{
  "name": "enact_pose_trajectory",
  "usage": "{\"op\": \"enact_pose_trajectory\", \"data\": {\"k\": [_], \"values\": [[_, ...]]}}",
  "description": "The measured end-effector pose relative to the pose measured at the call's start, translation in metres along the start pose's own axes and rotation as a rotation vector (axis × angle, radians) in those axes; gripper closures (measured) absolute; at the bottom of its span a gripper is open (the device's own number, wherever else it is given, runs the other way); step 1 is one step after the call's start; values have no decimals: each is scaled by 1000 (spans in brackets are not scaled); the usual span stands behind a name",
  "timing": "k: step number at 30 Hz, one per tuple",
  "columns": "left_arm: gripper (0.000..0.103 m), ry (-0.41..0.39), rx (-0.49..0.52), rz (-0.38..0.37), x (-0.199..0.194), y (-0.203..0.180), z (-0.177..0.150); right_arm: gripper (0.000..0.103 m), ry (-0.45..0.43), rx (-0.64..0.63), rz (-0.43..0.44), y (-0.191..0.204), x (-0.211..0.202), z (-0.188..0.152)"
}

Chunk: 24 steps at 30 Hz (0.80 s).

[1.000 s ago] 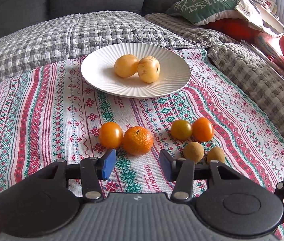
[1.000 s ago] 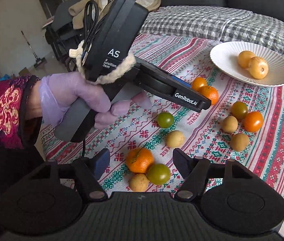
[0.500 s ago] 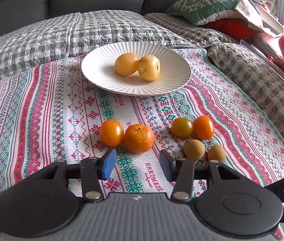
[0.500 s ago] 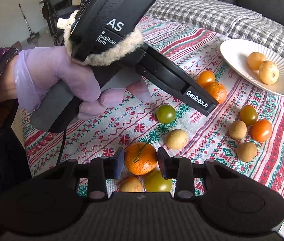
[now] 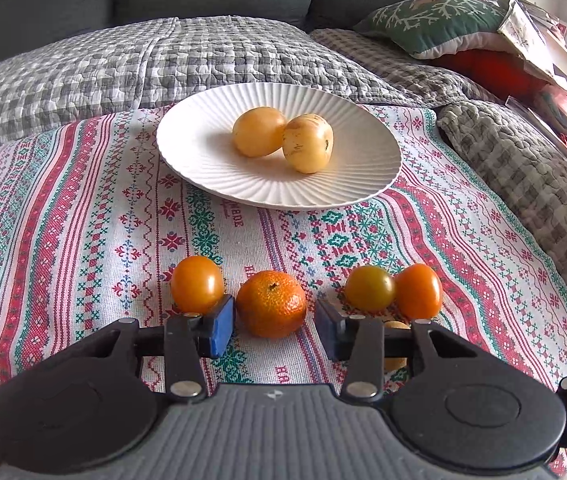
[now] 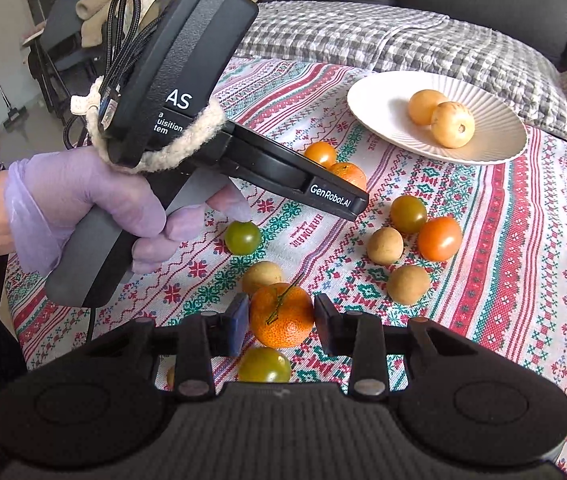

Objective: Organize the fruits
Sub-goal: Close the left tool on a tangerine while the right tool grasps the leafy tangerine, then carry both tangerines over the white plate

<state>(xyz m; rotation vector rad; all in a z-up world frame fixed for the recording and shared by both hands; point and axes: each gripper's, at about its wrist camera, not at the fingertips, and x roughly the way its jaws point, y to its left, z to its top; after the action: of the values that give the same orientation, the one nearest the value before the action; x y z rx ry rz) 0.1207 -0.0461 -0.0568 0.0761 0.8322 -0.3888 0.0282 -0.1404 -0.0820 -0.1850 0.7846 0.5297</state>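
The right hand-held gripper [image 6: 282, 322] is clamped on a stemmed mandarin [image 6: 282, 316], so lift it gently toward the white plate [image 6: 495, 148] at upper right, while the left hand-held gripper [image 5: 270, 322] sits apart around another mandarin [image 5: 271, 304].

The left gripper [image 6: 357, 210] carries white lettering "GenRobot.AI" along its side at the 3 o'clock end. Its upper housing [image 6: 187, 60] shows partial text: "AS", "a", "uisition", "tem". The woven lettering on the tablecloth [image 6: 483, 300] is not legible.
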Motion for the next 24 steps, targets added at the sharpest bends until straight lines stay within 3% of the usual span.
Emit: {"op": "enact_pose_trajectory", "data": {"k": [8, 24], "values": [[72, -5, 9, 42, -3, -3, 1, 71, -6, 7, -11, -5, 2, 2], [73, 6, -3, 0, -27, -1, -2, 71, -97, 165, -125, -32, -7, 8]]}}
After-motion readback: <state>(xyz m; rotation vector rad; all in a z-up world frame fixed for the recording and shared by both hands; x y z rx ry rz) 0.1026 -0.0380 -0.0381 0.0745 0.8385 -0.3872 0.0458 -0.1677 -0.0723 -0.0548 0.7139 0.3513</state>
